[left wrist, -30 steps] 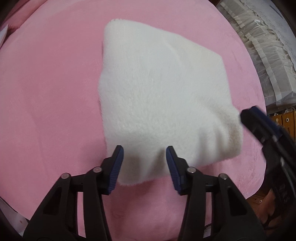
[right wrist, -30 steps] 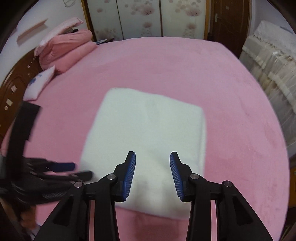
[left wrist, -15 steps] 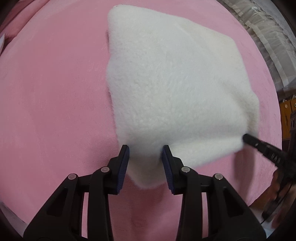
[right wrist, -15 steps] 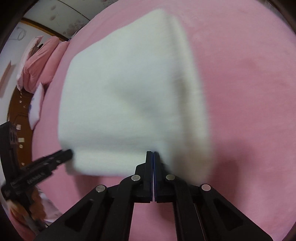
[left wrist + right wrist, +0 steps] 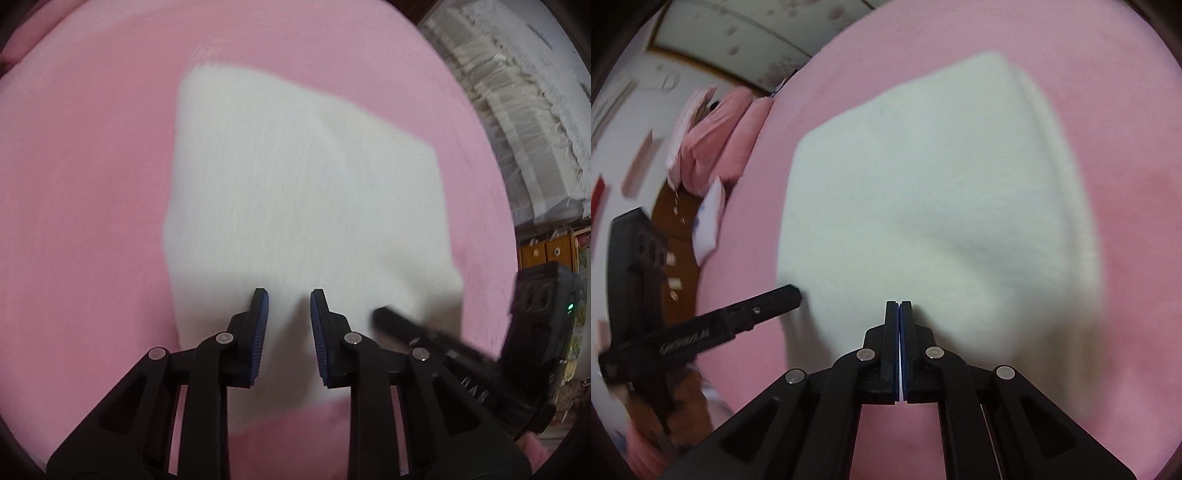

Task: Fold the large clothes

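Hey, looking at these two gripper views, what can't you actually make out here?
- Left wrist view: blur hides whether the left gripper, whose jaws have just been closing around the white garment edge, presses it.
- Right wrist view: the shut right gripper covers whether any garment is pinched.
- Both views: the garment's type and layers; folded, blurred.

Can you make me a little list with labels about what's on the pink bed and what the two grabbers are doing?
surface: pink bed
garment: white fluffy cloth, folded, lying flat on the bed
left gripper: fingers have just been closing, near edge of the cloth between them; grip unclear
right gripper: fingers shut, pinching the cloth's near edge
background: pink pillows at the head of the bed
picture quality: blurred
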`<state>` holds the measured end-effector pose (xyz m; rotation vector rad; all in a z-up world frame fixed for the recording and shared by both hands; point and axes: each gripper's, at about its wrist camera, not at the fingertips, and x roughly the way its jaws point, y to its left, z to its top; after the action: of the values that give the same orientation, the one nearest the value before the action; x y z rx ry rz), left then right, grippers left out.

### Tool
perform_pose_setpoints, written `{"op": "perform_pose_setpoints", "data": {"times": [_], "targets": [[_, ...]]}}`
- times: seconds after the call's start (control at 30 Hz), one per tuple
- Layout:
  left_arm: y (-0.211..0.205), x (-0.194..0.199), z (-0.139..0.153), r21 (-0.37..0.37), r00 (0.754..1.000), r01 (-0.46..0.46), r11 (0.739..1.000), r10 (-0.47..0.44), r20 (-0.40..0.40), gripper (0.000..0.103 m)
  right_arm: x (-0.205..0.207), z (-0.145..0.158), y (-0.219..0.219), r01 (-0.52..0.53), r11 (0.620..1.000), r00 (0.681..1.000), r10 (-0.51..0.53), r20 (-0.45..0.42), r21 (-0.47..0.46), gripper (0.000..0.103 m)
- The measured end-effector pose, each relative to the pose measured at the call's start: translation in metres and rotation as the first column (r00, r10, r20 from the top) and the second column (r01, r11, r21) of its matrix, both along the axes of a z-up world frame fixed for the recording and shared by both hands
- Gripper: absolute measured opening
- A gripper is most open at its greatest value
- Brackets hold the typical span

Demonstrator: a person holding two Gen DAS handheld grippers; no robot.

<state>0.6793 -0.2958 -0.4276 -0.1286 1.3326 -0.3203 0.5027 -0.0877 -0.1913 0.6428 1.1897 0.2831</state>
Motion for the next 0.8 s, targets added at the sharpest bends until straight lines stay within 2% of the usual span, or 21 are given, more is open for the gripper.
{"op": "perform_pose_setpoints", "data": {"times": [0.07, 0.1, 0.2, 0.27, 0.33, 0.4, 0.47, 0.5, 0.63, 0.73, 0.8], "targets": [[-0.004, 0.024, 0.004, 0.009, 0.999, 0.006, 1.000, -0.006, 0.045, 0.020, 0.016, -0.001, 0.012, 0.029, 0.992, 0.998, -0.035, 0.044, 0.125, 0.000], [-0.006, 0.035, 0.003, 0.018, 0.998, 0.001, 1.000, -0.003, 0.062, 0.020, 0.027, 0.000, 0.024, 0.020, 0.990, 0.997, -0.031, 0.069, 0.143, 0.000], [-0.009, 0.070, -0.006, 0.017, 0.997, -0.023, 1.000, 0.021, 0.076, 0.020, 0.064, -0.008, 0.054, -0.008, 1.000, 0.998, 0.006, 0.067, 0.024, 0.001], [-0.008, 0.095, -0.019, -0.010, 0.994, -0.050, 0.999, 0.050, 0.094, 0.020, 0.091, -0.009, 0.058, 0.006, 1.000, 0.994, -0.009, 0.110, 0.029, 0.001], [-0.004, 0.120, -0.040, 0.021, 0.993, -0.073, 0.997, 0.071, 0.090, 0.014, 0.119, -0.013, 0.053, 0.005, 0.999, 0.990, 0.000, 0.143, -0.033, 0.000], [-0.004, 0.134, -0.053, 0.051, 0.993, -0.092, 0.995, 0.087, 0.079, 0.008, 0.144, -0.017, 0.045, 0.031, 0.989, 0.983, -0.005, 0.181, -0.142, 0.000], [0.004, 0.141, -0.061, 0.028, 0.991, -0.123, 0.992, 0.121, 0.061, 0.004, 0.158, -0.016, 0.035, 0.043, 0.984, 0.985, -0.013, 0.170, -0.173, 0.000], [0.010, 0.141, -0.063, 0.000, 0.988, -0.143, 0.990, 0.142, 0.052, 0.002, 0.159, -0.014, 0.029, 0.087, 0.968, 0.986, -0.050, 0.160, -0.234, 0.000], [0.028, 0.130, -0.067, -0.044, 0.983, -0.179, 0.983, 0.181, 0.042, 0.001, 0.148, -0.008, 0.013, 0.155, 0.948, 0.981, -0.116, 0.152, -0.278, 0.000], [0.028, 0.115, -0.062, -0.023, 0.981, -0.182, 0.983, 0.183, 0.061, 0.001, 0.125, -0.004, 0.019, 0.167, 0.943, 0.983, -0.136, 0.123, -0.287, 0.000], [0.022, 0.105, -0.053, 0.009, 0.980, -0.187, 0.982, 0.185, 0.079, 0.001, 0.111, 0.001, 0.035, 0.151, 0.930, 0.987, -0.124, 0.099, -0.335, 0.000]]}}
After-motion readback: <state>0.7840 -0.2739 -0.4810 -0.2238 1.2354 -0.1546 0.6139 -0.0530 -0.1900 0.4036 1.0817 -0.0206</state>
